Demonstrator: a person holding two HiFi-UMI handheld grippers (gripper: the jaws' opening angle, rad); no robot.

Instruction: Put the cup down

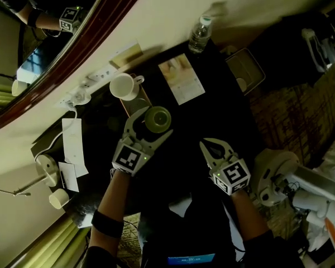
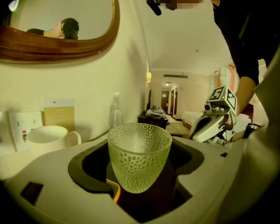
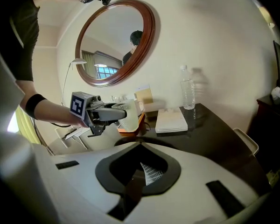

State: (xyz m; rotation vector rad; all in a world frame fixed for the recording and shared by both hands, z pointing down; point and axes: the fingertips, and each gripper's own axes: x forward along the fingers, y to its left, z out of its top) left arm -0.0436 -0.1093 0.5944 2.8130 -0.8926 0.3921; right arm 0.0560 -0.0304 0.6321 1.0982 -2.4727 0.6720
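A green textured glass cup (image 1: 158, 117) sits upright between the jaws of my left gripper (image 1: 155, 123), which is shut on it over the dark table (image 1: 212, 110). In the left gripper view the cup (image 2: 139, 157) fills the gap between the two jaws, its rim open and empty. The right gripper view shows the cup (image 3: 128, 114) held just above the table beside an orange-edged tray (image 3: 132, 128). My right gripper (image 1: 209, 145) is shut on nothing, nearer to me and to the right of the cup.
A white mug (image 1: 123, 86) stands on the tray (image 1: 142, 99) just beyond the cup. A booklet (image 1: 181, 78) and a water bottle (image 1: 200, 33) lie farther back by the wall. A round wood-framed mirror (image 3: 114, 41) hangs above. Papers and cables crowd the table's left end.
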